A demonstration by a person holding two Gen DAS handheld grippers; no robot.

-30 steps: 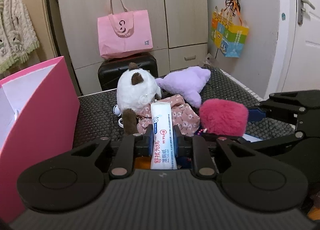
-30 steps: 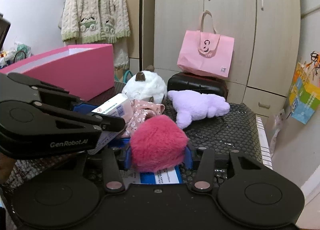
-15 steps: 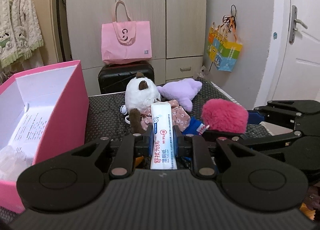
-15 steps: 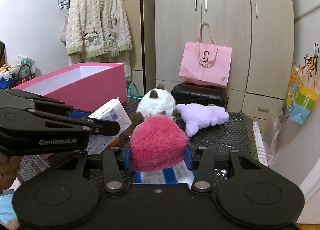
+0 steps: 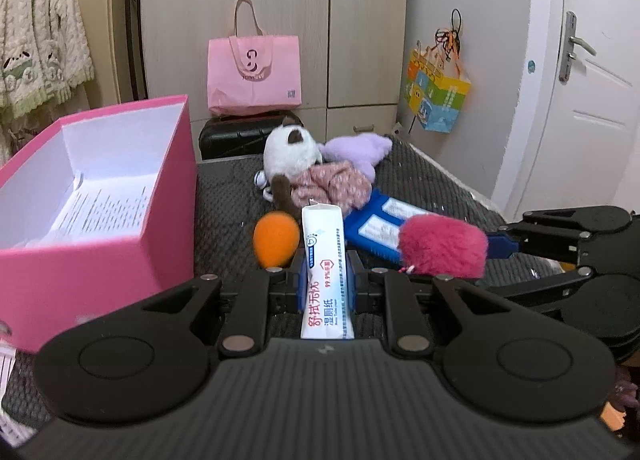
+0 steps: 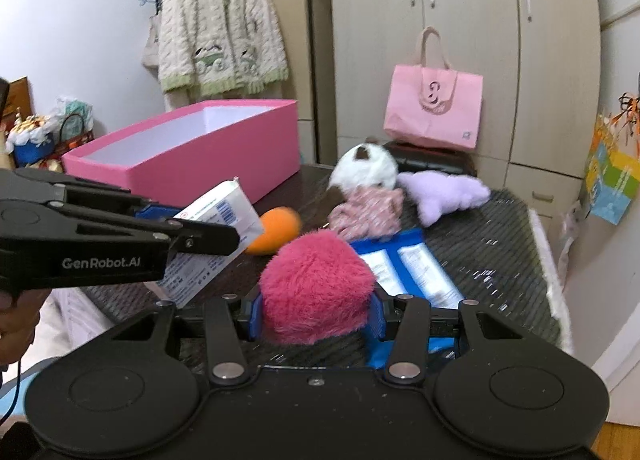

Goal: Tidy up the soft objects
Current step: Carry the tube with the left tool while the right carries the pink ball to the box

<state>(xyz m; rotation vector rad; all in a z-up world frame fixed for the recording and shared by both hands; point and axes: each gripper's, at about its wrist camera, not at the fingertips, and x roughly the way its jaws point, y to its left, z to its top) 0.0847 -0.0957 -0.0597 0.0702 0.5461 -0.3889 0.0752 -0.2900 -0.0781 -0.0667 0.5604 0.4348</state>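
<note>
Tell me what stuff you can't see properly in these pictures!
- Pink box floor: right wrist view, hidden by its near wall.
- Paper in the box: left wrist view, print too small to read.
- Blue packet: right wrist view, near end covered by the pink fluffy ball.
- Tissue pack lower end: left wrist view, behind the left gripper.
- White plush's face: blurred in both views.

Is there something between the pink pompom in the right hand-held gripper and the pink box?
Yes: the left hand-held gripper, shut on a wipes pack, sits between the pompom and the box. Otherwise nothing visible blocks the way; the box is open on top.
</note>
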